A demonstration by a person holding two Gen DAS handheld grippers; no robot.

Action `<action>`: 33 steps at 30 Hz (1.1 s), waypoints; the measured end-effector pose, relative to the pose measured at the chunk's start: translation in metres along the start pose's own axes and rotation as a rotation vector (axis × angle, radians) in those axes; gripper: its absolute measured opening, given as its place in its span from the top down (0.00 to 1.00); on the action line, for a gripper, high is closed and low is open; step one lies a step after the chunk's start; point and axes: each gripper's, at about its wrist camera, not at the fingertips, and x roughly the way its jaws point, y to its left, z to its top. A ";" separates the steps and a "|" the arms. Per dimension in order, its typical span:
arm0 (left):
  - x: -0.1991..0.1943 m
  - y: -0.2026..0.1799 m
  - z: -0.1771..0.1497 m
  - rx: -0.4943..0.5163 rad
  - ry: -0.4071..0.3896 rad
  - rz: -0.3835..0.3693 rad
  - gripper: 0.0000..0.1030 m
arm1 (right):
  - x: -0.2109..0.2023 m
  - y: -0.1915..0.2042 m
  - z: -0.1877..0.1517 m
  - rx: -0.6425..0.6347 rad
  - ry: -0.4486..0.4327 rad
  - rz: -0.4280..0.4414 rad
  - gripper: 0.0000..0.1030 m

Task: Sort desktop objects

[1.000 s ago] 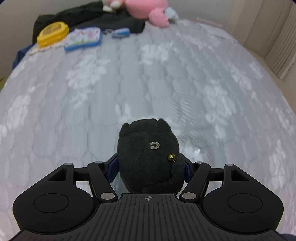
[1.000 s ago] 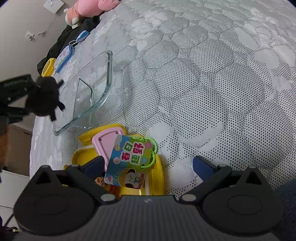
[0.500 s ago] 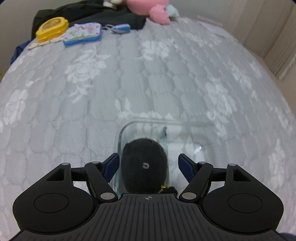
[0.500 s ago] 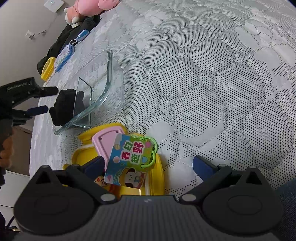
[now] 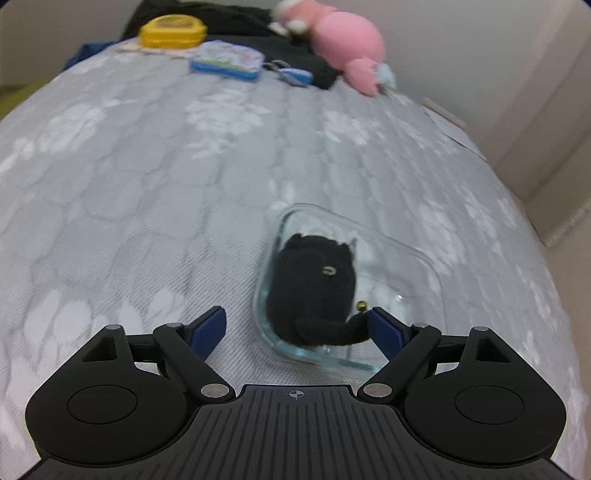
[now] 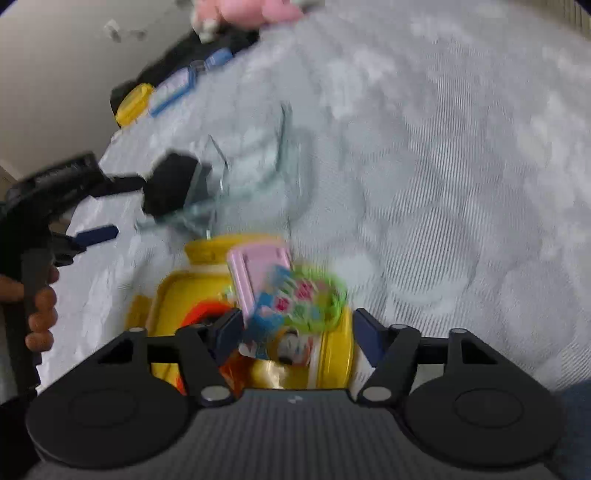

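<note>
1. In the left wrist view, the left tongs (image 5: 295,326) stood wide apart and were opening, gripping nothing. The black plush toy (image 5: 312,284) lay inside the clear glass dish (image 5: 424,258) on the bed (image 5: 147,184), at about 1 o'clock from the tongs' middle. Its dark limb reached toward the tong finger on the view's right side; whether the two touched could not be told.
2. In the same view, at 11 to 12 o'clock along the bed's far edge, lay a yellow case (image 5: 171,31), a blue-rimmed tin (image 5: 227,62) and a pink plush (image 5: 347,40).
3. In the right wrist view, which was blurred, the right tongs (image 6: 295,332) were closing over a yellow box (image 6: 184,295) with a pink card (image 6: 255,269) and a colourful tag (image 6: 295,306) between them; contact with the pads was not clear.
4. At 10 o'clock there, the left tongs (image 6: 110,210) were held by a hand (image 6: 38,310), just beside the glass dish (image 6: 258,173) with the black plush toy (image 6: 170,188) in it
</note>
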 end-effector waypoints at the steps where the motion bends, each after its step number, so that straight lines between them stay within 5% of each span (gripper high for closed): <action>1: 0.003 -0.001 0.002 0.019 -0.006 -0.006 0.10 | -0.006 0.002 0.003 -0.009 -0.040 -0.010 0.34; 3: 0.011 -0.001 0.006 0.045 -0.010 -0.010 0.10 | -0.016 0.010 0.017 -0.037 -0.132 -0.069 0.34; 6: 0.025 0.003 0.006 0.034 -0.013 0.002 0.10 | -0.001 0.013 0.049 -0.045 -0.115 -0.163 0.37; 9: 0.033 0.005 0.006 -0.023 0.030 -0.101 0.09 | 0.029 0.004 0.075 0.077 -0.035 -0.118 0.67; 12: 0.030 0.003 0.006 -0.011 0.033 -0.103 0.09 | 0.054 0.004 0.089 0.155 0.007 -0.036 0.67; 18: 0.024 -0.003 -0.002 0.000 0.074 -0.113 0.09 | 0.081 0.037 0.097 -0.027 -0.007 -0.132 0.67; 22: 0.018 -0.004 -0.002 0.015 0.081 -0.104 0.09 | 0.080 0.036 0.101 -0.036 0.003 -0.127 0.69; 26: 0.003 -0.005 -0.003 0.055 0.093 -0.114 0.08 | 0.049 0.038 0.094 -0.063 -0.011 -0.137 0.66; 28: 0.005 -0.007 -0.007 0.119 0.140 -0.088 0.06 | 0.027 0.044 0.083 -0.097 -0.005 -0.133 0.51; 33: 0.022 -0.012 -0.019 0.226 0.289 0.006 0.05 | -0.011 0.062 0.043 -0.164 0.080 -0.100 0.36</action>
